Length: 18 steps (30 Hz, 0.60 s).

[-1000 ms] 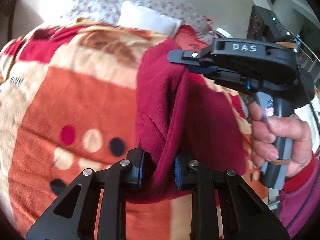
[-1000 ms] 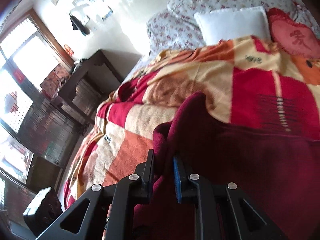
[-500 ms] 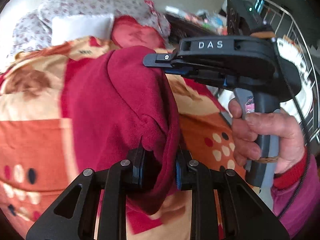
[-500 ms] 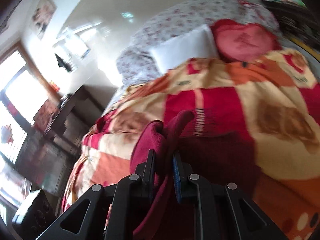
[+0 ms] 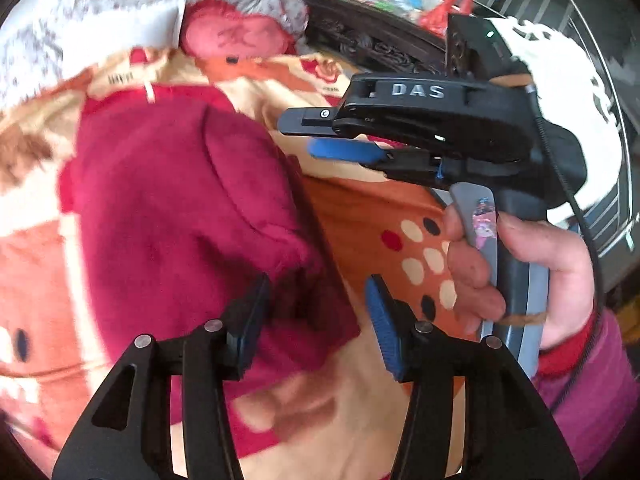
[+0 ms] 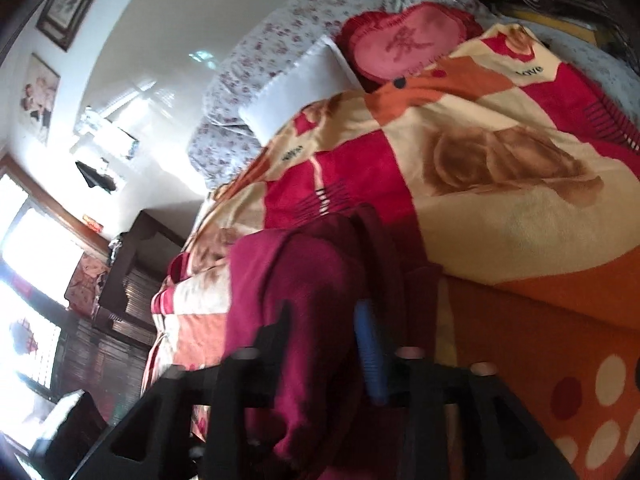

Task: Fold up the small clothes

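A dark red fleece garment [image 5: 180, 208] lies folded over on the patterned blanket [image 5: 360, 216]. My left gripper [image 5: 316, 320] is open, its jaws spread wide, with the garment's near edge lying between and just past them. My right gripper [image 5: 296, 136] shows in the left wrist view at the garment's far right edge, jaws parted and empty. In the right wrist view the right gripper [image 6: 324, 344] is open, with the garment [image 6: 304, 296] lying loose between the fingers.
A red heart cushion [image 6: 404, 48], a white pillow [image 6: 296, 88] and floral pillows [image 6: 272, 40] lie at the head of the bed. Dark wooden furniture [image 6: 120, 280] stands by the window on the left. A railing [image 5: 592, 40] is at the right.
Both grippers have opened and let go of the red garment. It has been carried over to the right and now lies folded on the blanket.
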Motion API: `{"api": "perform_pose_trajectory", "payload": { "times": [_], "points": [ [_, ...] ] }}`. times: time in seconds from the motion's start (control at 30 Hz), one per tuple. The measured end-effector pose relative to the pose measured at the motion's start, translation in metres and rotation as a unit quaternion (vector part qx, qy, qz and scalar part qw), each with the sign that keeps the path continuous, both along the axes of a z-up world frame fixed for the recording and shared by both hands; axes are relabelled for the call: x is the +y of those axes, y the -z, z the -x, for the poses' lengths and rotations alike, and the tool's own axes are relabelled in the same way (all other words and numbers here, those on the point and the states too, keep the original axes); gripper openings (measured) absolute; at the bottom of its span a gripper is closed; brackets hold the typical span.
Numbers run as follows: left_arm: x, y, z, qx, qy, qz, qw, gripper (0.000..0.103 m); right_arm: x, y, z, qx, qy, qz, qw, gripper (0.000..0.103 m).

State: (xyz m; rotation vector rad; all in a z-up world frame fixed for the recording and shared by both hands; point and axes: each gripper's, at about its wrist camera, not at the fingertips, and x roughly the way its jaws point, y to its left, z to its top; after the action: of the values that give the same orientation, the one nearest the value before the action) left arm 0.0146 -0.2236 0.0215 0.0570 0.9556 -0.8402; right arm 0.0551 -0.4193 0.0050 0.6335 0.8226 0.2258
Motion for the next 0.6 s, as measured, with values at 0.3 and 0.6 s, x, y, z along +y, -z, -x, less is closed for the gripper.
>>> {"api": "perform_pose_trajectory", "payload": {
  "times": [0.3, 0.6],
  "points": [
    [0.067, 0.005, 0.000, -0.057, -0.079, -0.065, 0.9931, 0.049, 0.018, 0.025, 0.023, 0.031, -0.016, -0.025, 0.999, 0.068],
    [0.083, 0.031, -0.001, -0.045, -0.129, -0.095, 0.9861, 0.049, 0.046, 0.052, 0.021, 0.059, -0.030, 0.008, 0.998, 0.051]
  ]
}}
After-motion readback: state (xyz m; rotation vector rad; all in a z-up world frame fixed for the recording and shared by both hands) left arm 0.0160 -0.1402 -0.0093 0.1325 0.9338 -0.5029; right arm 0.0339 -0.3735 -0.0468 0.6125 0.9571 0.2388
